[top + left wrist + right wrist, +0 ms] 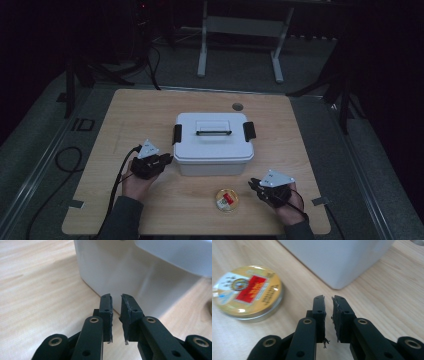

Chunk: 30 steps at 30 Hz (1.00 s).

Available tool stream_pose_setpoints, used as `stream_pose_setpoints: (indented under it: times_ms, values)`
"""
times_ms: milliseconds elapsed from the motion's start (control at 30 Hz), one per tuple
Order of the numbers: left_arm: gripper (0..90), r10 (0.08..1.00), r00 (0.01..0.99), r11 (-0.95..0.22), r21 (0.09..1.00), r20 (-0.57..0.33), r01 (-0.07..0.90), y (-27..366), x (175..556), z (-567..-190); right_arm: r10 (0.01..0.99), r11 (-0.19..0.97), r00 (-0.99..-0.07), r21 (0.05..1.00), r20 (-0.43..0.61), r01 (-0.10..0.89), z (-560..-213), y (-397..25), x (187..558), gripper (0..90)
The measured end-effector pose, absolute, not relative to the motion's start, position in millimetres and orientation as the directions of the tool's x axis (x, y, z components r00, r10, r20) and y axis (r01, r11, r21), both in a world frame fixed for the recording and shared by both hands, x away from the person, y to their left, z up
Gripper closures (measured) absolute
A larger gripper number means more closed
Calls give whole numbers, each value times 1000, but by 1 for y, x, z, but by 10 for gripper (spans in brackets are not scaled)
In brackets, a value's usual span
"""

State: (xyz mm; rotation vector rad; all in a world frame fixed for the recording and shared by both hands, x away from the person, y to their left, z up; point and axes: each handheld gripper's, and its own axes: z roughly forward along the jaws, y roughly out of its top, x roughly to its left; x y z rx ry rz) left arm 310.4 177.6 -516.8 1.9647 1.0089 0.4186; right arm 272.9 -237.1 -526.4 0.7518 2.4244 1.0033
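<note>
A white lidded box (214, 145) with a black latch at each end stands in the middle of the wooden table (150, 110). My left gripper (168, 159) hovers by the box's front left corner, jaws shut with nothing between them. In the left gripper view, that gripper (116, 299) points at the white box wall (120, 267). A round gold tin (227, 200) with a red label lies in front of the box. My right gripper (252, 184) sits just right of the tin, shut and empty. The right gripper view has that gripper (328, 299) between the tin (247, 291) and the box corner (337, 260).
A small grey round insert (237, 106) is set into the table behind the box. A metal stand (240, 30) occupies the floor beyond the table's far edge. Cables (65, 160) trail off the left side. Bare wood lies left and right of the box.
</note>
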Motion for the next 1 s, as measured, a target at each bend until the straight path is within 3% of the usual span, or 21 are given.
stream_pose_setpoints:
  times_ms: [367, 667, 867, 1000]
  values:
    - [826, 700, 712, -396, 799, -55, 452, 152, 285, -518, 578, 629, -802, 709, -151, 320, -534, -229, 262, 795]
    - [838, 715, 696, -382, 796, -67, 469, 151, 293, -522, 540, 652, -830, 694, -143, 305, -540, -221, 258, 796]
    - [799, 721, 691, -398, 789, -46, 468, 155, 292, -522, 504, 675, -852, 680, -140, 287, -542, -214, 253, 800]
    - [723, 723, 690, -415, 783, -25, 463, 160, 290, -522, 488, 682, -862, 677, -141, 275, -544, -210, 250, 805]
